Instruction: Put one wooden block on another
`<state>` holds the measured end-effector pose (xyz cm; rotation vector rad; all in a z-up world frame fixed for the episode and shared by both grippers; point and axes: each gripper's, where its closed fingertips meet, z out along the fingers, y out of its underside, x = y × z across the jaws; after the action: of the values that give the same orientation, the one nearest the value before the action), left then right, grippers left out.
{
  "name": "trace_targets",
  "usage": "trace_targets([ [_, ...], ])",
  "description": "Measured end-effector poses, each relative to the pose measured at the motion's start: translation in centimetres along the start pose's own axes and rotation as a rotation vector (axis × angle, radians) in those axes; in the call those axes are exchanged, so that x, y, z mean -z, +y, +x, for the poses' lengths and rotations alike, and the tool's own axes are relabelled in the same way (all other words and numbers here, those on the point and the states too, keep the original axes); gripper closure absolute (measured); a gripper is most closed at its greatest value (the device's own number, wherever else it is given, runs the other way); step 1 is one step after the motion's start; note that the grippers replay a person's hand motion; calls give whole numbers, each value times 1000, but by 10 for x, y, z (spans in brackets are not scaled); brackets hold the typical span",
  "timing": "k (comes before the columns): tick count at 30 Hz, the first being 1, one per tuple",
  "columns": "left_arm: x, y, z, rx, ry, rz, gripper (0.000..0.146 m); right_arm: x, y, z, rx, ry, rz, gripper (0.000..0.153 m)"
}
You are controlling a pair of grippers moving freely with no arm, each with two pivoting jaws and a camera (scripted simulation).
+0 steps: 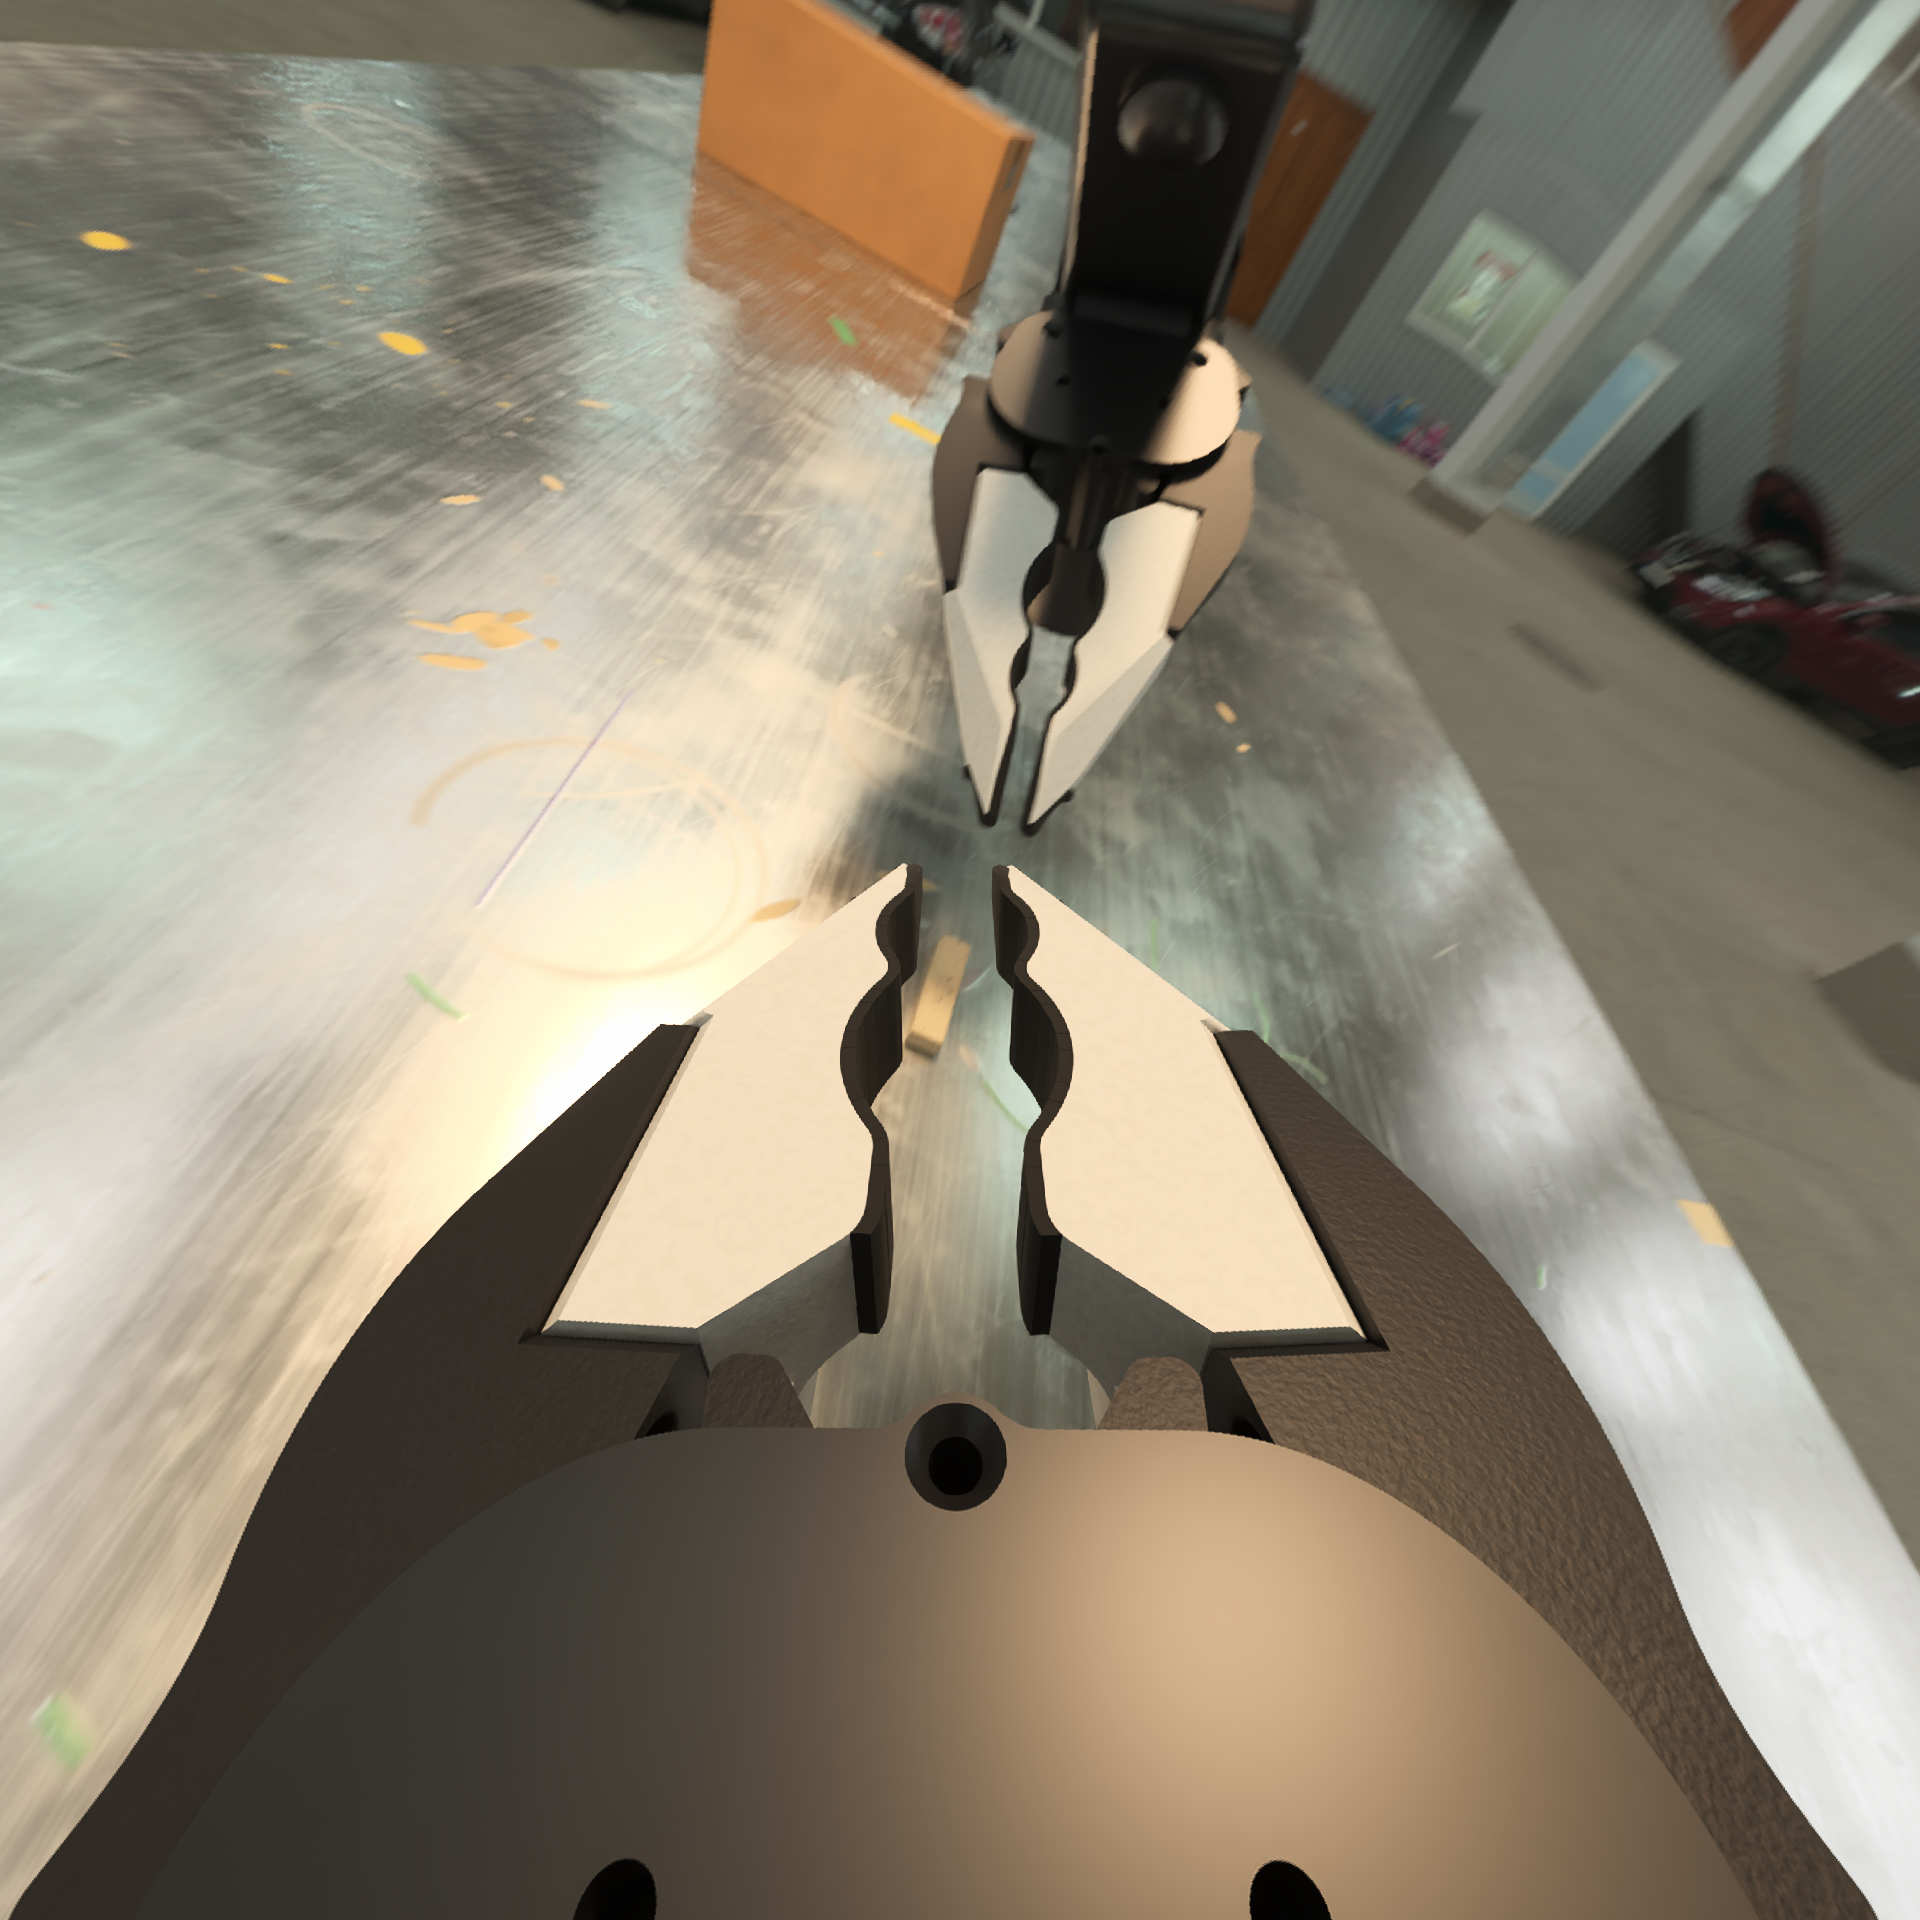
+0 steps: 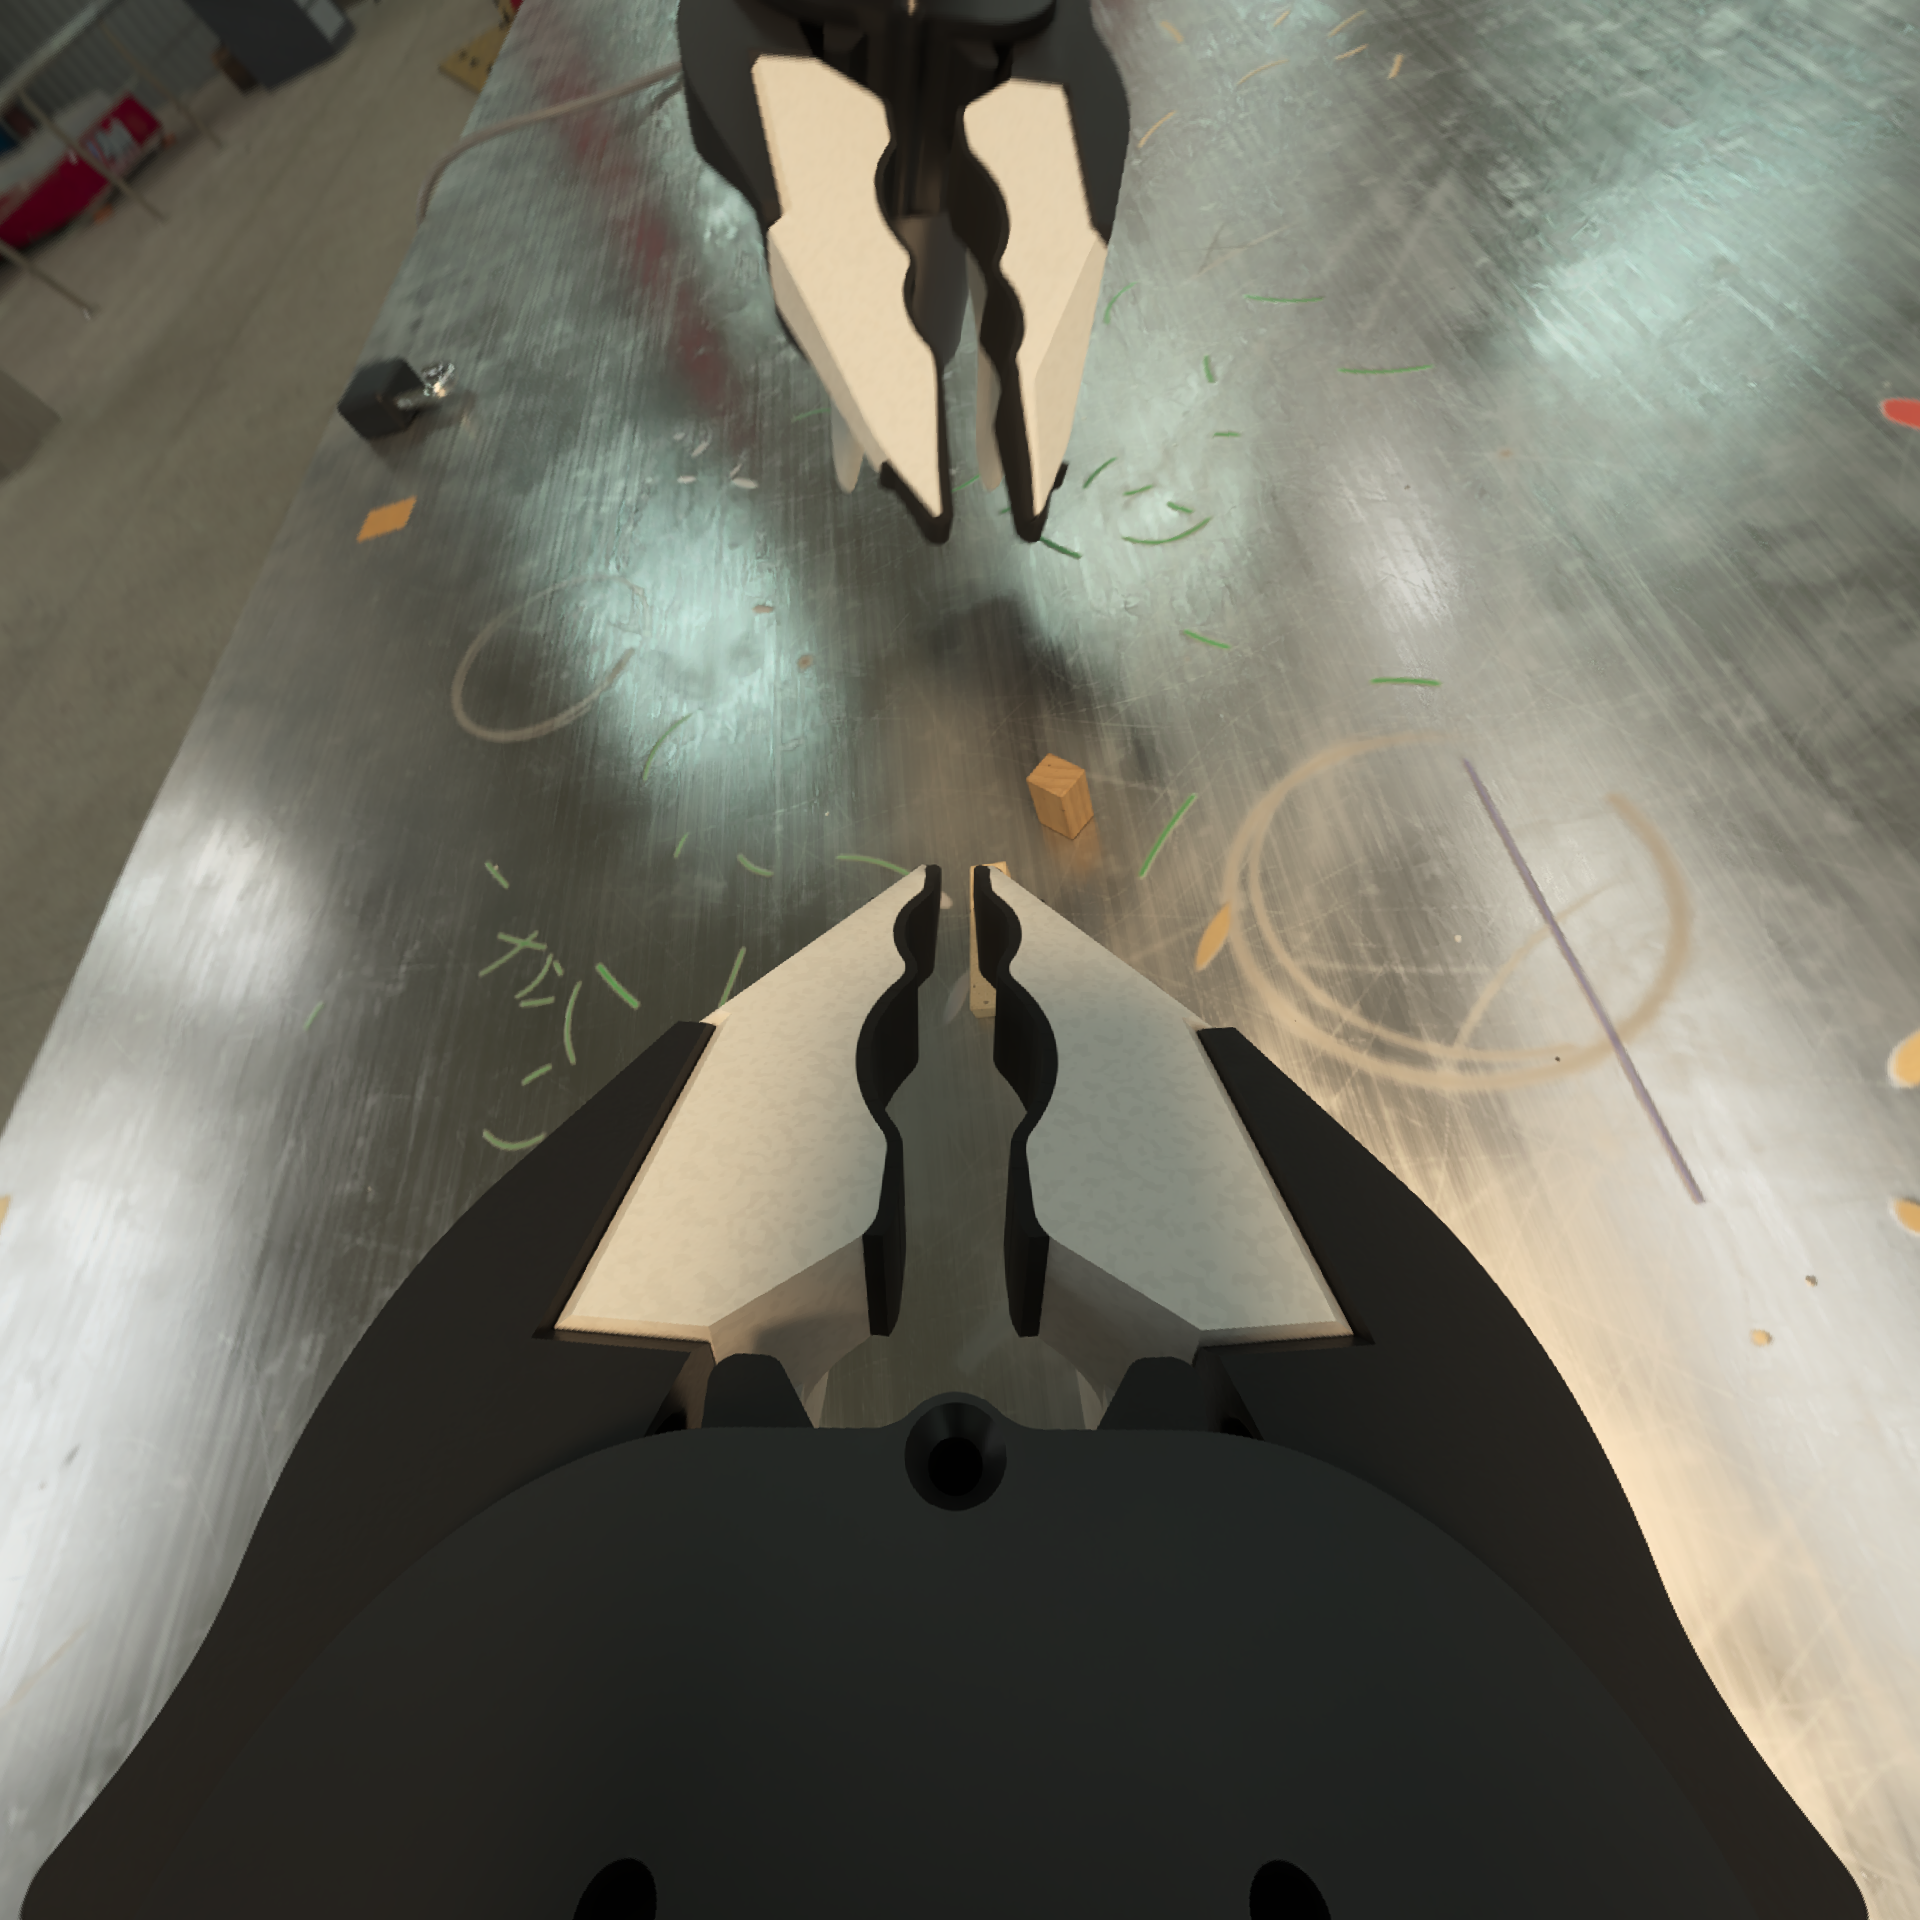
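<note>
Getting ready to grab. Hovering left gripper (image 1: 956,883) and right gripper (image 2: 956,883) over the tabletop (image 2: 312,1143), jaws a little spread, pinching nothing. Seeing block (image 2: 1060,795) mid-frame, other block (image 2: 982,956) just below. Next: lowering around one.

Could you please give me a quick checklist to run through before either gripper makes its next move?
1. Both wooden blocks found: ok, first block and second block lie on the table.
2. Blocks unstacked and apart: ok.
3. Left gripper empty: ok, fingers slightly parted.
4. Right gripper empty: ok, nothing between its tips in the left wrist view.
5. Finger gap wide enough for a block: cannot tell.
6. Grippers apart from each other: ok.
</note>
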<state>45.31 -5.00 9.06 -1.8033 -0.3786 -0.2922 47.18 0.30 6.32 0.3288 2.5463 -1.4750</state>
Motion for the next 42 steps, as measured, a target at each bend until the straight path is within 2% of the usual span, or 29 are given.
trace_targets([
  [4, 16, 5, 1, -37, -75, -16, 131, -5, 4, -7, 111, -6, -69, 137],
  [8, 19, 21, 5, -53, -140, -82, 129, -14, -1, -3, 242, -43, -89, 135],
  [11, 16, 33, 8, -79, -167, -125, 130, -23, -7, 8, 474, -76, -108, 131],
  [13, 15, 36, 10, -117, -186, -125, 131, -33, -7, 16, 633, -103, -204, 128],
  [17, 13, 40, 16, -173, -152, -127, 133, -51, 3, 26, 769, -189, -496, 125],
  [21, 13, 42, 19, -184, -124, -125, 134, -66, -1, 23, 901, -238, -613, 121],
  [24, 17, 37, 20, -171, -114, -77, 134, -67, 5, 26, 964, -261, -736, 129],
  [26, 19, 35, 21, -163, -103, -50, 134, -64, 10, 29, 931, -270, -822, 143],
  [30, 20, 33, 20, -144, -93, -34, 134, -54, 8, 34, 771, -164, -822, 143],
  [34, 19, 35, 17, -151, -124, -48, 134, -33, 12, 18, 285, -90, -812, 143],
  [36, 16, 39, 16, -167, -141, -83, 134, -28, 12, 8, 129, -76, -752, 143],
  [39, 9, 50, 14, -191, -166, -178, 134, -23, 16, 6, 46, 22, -726, 143],
  [42, 4, 59, 13, -205, -172, -263, 137, -24, 22, 3, 47, 60, -713, 143],
])
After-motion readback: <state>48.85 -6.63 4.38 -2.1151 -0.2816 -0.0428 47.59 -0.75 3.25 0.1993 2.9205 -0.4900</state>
